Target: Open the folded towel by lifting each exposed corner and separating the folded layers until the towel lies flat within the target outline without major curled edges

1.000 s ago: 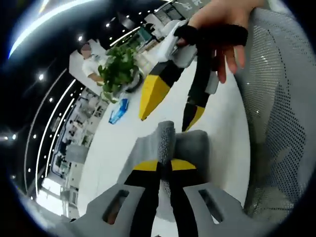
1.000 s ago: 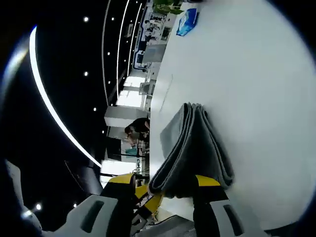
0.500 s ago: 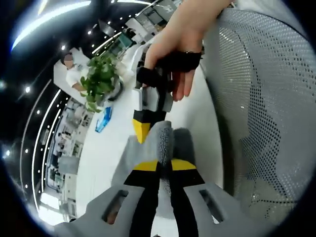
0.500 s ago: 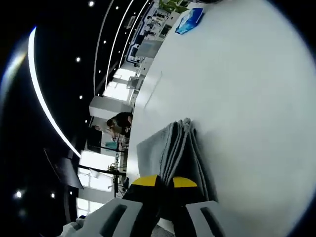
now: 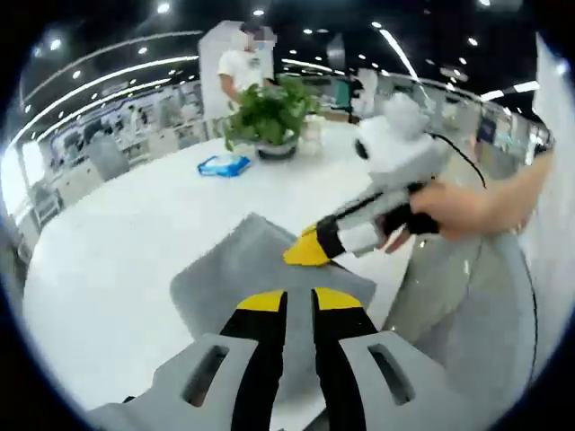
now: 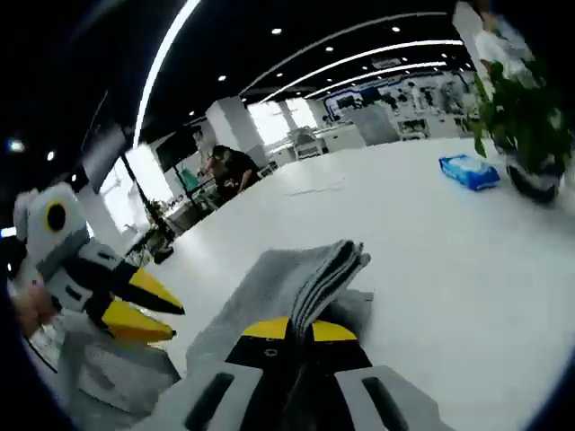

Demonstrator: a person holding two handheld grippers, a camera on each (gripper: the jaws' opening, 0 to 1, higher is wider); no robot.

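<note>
Towel (image 5: 247, 269), grey and folded, lies on a white worktop (image 5: 117, 233) in the left gripper view, its near edge pinched between the closed yellow-tipped jaws of the left gripper (image 5: 296, 301) rising from the bottom of the frame. Just beyond, the right gripper (image 5: 310, 251) comes in from the right, held by a hand (image 5: 454, 211), its yellow tips pressed onto the towel's far fold. A potted plant (image 5: 269, 117) and a blue packet (image 5: 223, 165) sit farther back on the worktop, with a person in a white shirt (image 5: 241, 67) standing behind them. In the right gripper view, the towel (image 6: 296, 278) rises in stacked layers from between the right gripper (image 6: 301, 330), whose jaws are clamped together on the layered edge, the rest of the cloth spreading left and away over the worktop (image 6: 431, 242). The left gripper (image 6: 148, 310) appears at the left, its yellow jaws slightly parted and reaching toward the towel's side; whether they touch it here cannot be told. The blue packet (image 6: 469, 171) and plant (image 6: 530, 126) stand at the far right.
</note>
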